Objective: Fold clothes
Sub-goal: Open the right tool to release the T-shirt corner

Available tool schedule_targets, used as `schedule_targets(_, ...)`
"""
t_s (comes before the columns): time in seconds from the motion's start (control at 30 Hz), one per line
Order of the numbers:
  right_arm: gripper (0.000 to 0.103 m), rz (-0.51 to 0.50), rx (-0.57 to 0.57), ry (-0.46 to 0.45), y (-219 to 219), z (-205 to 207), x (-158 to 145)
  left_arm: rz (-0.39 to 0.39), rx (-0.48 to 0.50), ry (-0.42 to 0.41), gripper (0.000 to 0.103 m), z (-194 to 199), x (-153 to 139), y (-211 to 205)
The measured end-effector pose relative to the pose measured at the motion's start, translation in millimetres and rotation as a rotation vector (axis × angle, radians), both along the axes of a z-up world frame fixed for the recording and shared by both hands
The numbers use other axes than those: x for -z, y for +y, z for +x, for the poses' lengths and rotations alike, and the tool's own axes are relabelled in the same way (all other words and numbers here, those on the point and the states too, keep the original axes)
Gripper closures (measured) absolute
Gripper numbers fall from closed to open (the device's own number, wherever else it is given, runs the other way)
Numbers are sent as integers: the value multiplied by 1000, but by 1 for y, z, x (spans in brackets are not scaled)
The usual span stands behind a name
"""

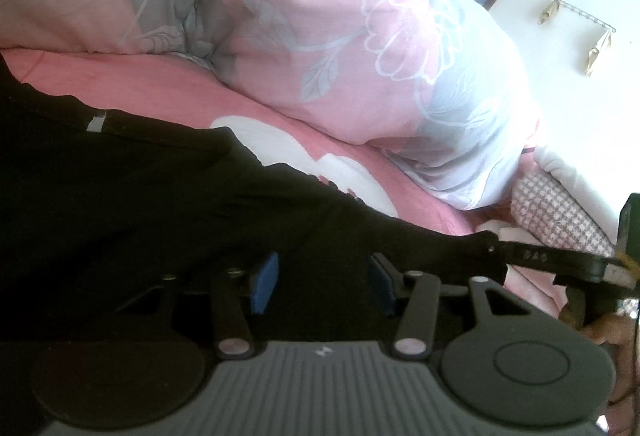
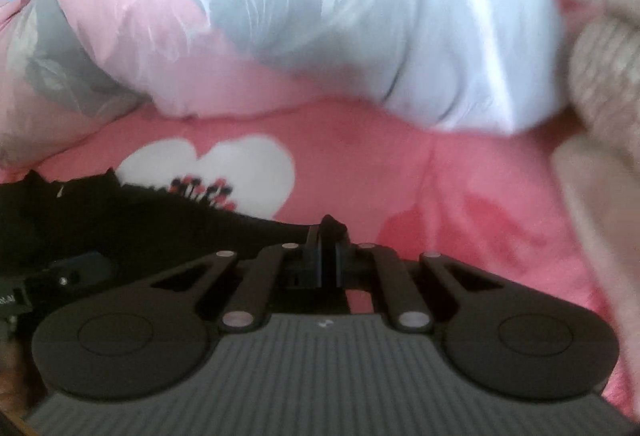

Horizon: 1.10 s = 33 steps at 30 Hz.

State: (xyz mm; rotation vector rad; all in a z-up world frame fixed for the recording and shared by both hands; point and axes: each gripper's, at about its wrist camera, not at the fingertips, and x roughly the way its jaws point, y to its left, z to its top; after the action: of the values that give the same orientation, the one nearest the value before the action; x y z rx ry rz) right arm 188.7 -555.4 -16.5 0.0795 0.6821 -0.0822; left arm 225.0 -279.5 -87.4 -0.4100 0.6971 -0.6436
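A black garment (image 1: 132, 196) lies spread on the pink bed sheet (image 1: 120, 84), and one corner of it is drawn out to the right. My left gripper (image 1: 323, 282) sits low over the garment with its blue pads (image 1: 266, 284) well apart; dark cloth lies beneath and between them, and I see no pinch. My right gripper (image 2: 328, 256) is shut on the garment's corner (image 2: 330, 224), which pokes out above its pads. In the left wrist view my right gripper (image 1: 498, 247) reaches in from the right edge, gripping that stretched corner.
A bulky pink and grey floral duvet (image 1: 360, 56) is heaped along the far side of the bed. A checked cushion (image 1: 552, 204) lies at the right. Beige knit fabric (image 2: 600, 76) fills the right of the right wrist view. A white heart print (image 2: 224, 164) marks the sheet.
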Motion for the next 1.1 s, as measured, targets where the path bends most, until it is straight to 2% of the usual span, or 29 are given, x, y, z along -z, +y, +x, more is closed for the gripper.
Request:
schedule_targets(0.17,98,-53,40,2,-1,13,18,-3,0,1,51,0,0,1)
schedule_targets(0.27,94,10,126,0,-16,24,29,-4,0,2,51,0,0,1)
schedule_targets(0.33,94,96,203,-17,-34,28,32,-5,0,3,51,0,0,1)
schedule_targets(0.43,90,216,306,-51,-64,19,31,-6,0,3,51,1,0,1)
schedule_targets(0.53,88,326,356,-61,-86,-2,26,-6,0,3,51,0,0,0)
schedule_targets(0.7,79,503,327,-1,-94,-43,29,-7,-1,4,51,0,0,0)
schedule_targets(0.8,78,571,305,24,-93,-57,34,-10,-1,5,51,0,0,1)
schedule_targets(0.93,78,570,283,34,-85,-63,34,-15,0,7,51,0,0,2)
schedule_targets(1.1,78,595,320,40,-75,-99,32,-17,0,8,51,0,0,2)
